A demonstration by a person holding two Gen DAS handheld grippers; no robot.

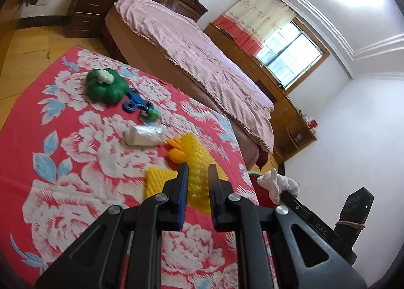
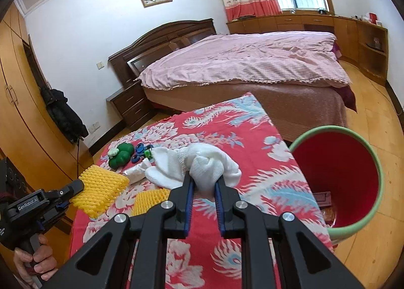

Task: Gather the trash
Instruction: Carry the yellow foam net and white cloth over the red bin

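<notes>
My left gripper (image 1: 198,166) is shut on a piece of yellow foam netting (image 1: 195,155), held above the red floral tablecloth (image 1: 75,162). The right wrist view shows that gripper (image 2: 78,185) at the left with the netting (image 2: 103,185) sticking out of it. My right gripper (image 2: 204,176) is shut on a crumpled white cloth wad (image 2: 202,162), lifted over the table, left of a red bin with a green rim (image 2: 338,170). In the left wrist view the right gripper (image 1: 284,191) and its white wad (image 1: 275,181) sit at the right edge of the table.
On the cloth lie a second yellow foam piece (image 1: 157,183), an orange item (image 1: 175,154), a silvery wrapper (image 1: 144,135), a blue fidget spinner (image 1: 137,103) and a green pumpkin toy (image 1: 106,87). A bed with a pink cover (image 2: 240,61) stands behind the table.
</notes>
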